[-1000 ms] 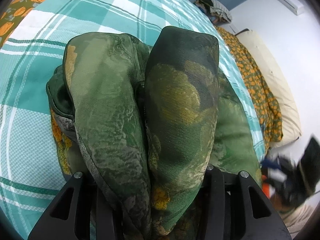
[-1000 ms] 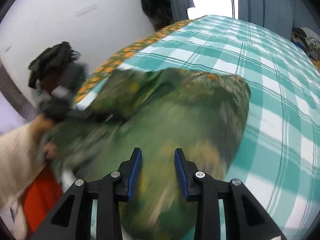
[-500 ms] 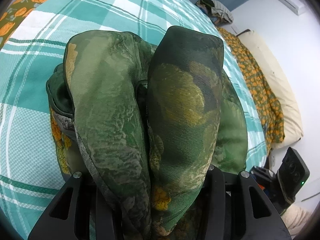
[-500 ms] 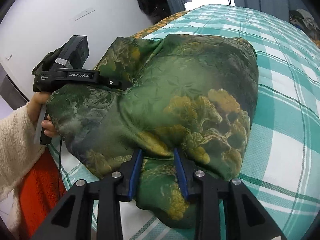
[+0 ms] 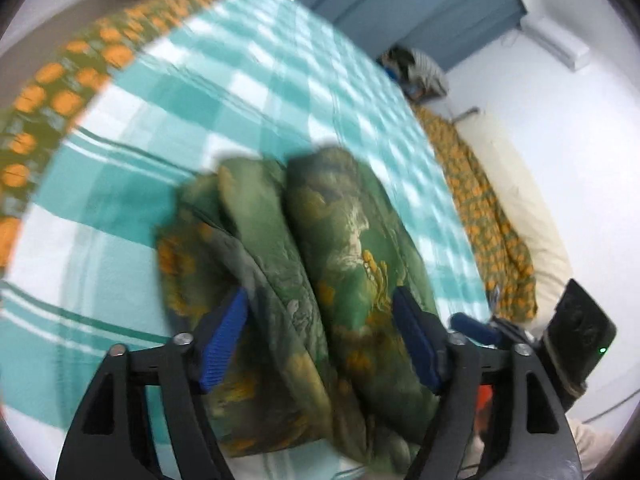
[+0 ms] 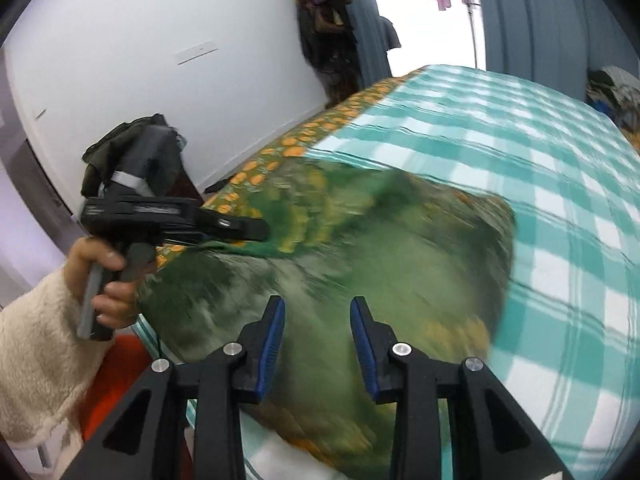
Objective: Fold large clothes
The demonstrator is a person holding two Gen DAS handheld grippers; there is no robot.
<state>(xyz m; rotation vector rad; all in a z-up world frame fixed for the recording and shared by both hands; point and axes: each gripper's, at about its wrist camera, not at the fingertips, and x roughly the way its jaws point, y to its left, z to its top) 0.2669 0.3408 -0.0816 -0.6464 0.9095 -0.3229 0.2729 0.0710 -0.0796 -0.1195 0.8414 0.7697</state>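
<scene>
A green patterned garment [image 5: 320, 264] lies folded in a thick bundle on the teal checked bedspread [image 5: 208, 92]. My left gripper [image 5: 320, 344] is open, its blue pads on either side of two thick folds at the bundle's near end. My right gripper [image 6: 318, 344] is open and empty, just above the near edge of the same garment [image 6: 360, 248]. In the right wrist view the left gripper [image 6: 168, 216] shows at the garment's left edge, held in a hand. Both views are motion-blurred.
The bed's orange-flowered border [image 6: 296, 148] runs along the left edge by a white wall [image 6: 160, 60]. A cream pillow [image 5: 532, 220] lies at the right side. A pile of clothes [image 5: 416, 72] sits at the far corner. Blue curtains [image 6: 540, 16] hang behind.
My left gripper has opened and pulled back from the folds it covered; the garment now rests on the bed. My right gripper has lifted back off the garment's edge.
</scene>
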